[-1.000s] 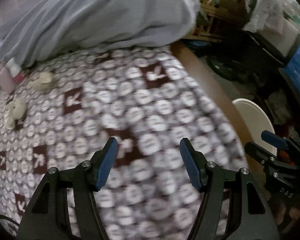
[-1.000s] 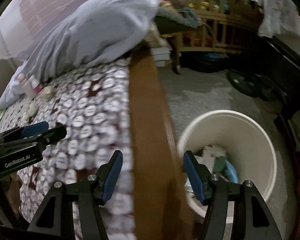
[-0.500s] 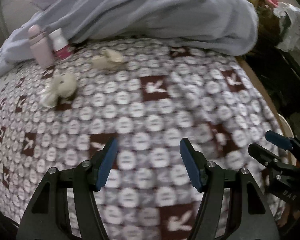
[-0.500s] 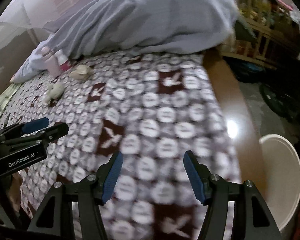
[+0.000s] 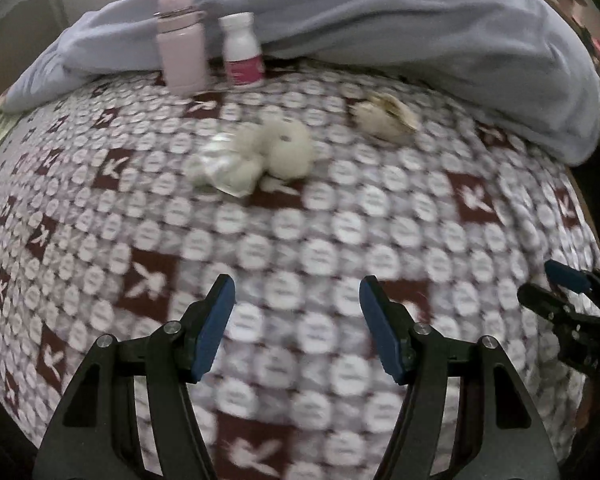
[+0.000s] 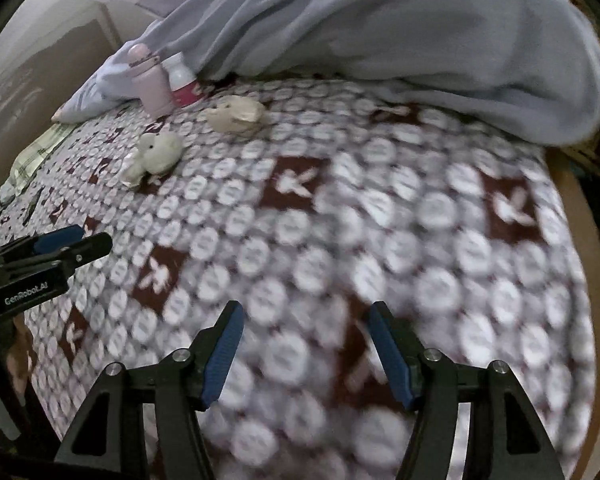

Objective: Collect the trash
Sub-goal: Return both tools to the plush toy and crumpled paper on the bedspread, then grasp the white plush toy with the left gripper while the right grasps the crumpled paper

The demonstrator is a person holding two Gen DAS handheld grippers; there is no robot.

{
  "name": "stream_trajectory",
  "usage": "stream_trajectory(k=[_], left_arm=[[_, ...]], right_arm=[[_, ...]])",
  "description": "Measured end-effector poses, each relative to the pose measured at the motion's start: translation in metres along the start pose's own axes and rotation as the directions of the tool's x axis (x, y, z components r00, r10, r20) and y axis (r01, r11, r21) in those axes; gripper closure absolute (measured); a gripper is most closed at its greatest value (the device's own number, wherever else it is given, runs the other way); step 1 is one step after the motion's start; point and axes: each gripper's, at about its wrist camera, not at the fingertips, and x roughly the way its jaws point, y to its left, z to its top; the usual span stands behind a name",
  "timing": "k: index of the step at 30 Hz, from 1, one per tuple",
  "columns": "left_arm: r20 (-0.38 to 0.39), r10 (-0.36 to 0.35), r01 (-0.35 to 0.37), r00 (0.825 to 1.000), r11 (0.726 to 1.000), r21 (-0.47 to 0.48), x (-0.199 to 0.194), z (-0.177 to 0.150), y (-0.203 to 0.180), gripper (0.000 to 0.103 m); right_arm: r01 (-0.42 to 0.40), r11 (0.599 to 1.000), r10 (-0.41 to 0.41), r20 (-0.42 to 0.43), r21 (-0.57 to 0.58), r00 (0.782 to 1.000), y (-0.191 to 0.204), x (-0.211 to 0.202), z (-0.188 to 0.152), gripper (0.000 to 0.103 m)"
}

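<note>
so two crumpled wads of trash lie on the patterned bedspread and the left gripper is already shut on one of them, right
Not quite. In the left wrist view the left gripper is open with nothing between its jaws. The two crumpled wads do lie on the patterned bedspread, well ahead of it.

Printed cloth bedspread (image 5: 340, 240), matt. Soft grey fleece blanket (image 5: 380, 20). Crumpled paper wads (image 5: 260, 152), off-white, matt. Smooth pink flask (image 5: 180, 40); white plastic bottle (image 5: 242, 52) with glossy label. Gripper pads (image 5: 216, 328): ribbed blue; black frames, metal screws.
</note>
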Motion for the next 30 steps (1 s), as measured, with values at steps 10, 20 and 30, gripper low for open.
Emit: stream_trajectory(k=[10,20,30], left_arm=[[0.017,-0.054,0.055,0.998,0.998,-0.043,0.031,0.053,0.046,0.039],[0.041,-0.063,0.059,0.997,0.994,0.092,0.079,0.093,0.038,0.035],[0.046,-0.173,0.169,0.984,0.982,0.079,0.076,0.087,0.039,0.089]], right_arm=[[-0.049,0.999,0.050,0.060,-0.022,0.997,0.036,0.061,0.108,0.038],[-0.062,0.997,0.065,0.046,-0.055,0.997,0.054,0.133,0.168,0.038],[-0.059,0.991,0.072,0.108,-0.120,0.992,0.058,0.108,0.148,0.071]])
